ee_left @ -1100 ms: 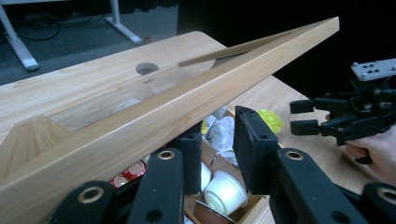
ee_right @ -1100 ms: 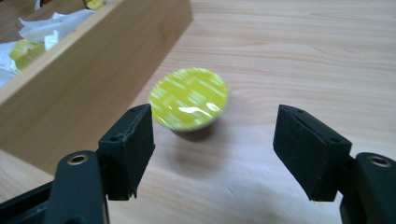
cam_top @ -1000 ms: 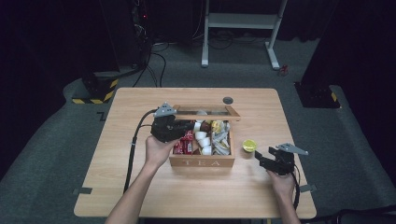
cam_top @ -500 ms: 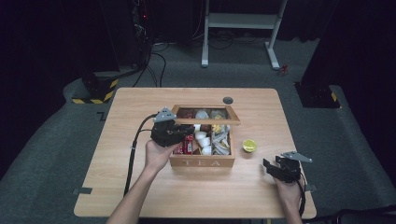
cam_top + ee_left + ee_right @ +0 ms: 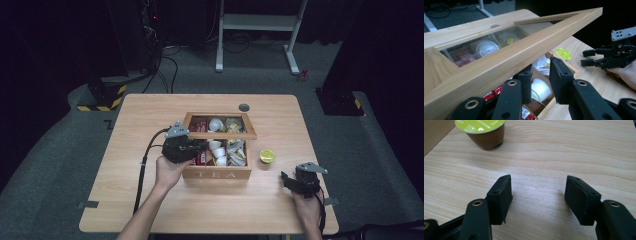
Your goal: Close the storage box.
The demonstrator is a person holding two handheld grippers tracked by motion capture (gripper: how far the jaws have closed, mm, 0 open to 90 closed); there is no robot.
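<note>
A wooden tea box, lettered "TEA" on its front wall, is seen at the middle of the tabletop. Its glass-paned lid, framed in pale wood, is raised at a slant over compartments of white cups and red packets. The left claw is partly open beneath the lid's front rail, gripping nothing. The right claw is held wide open and empty over bare wood, near a green-topped coffee capsule.
</note>
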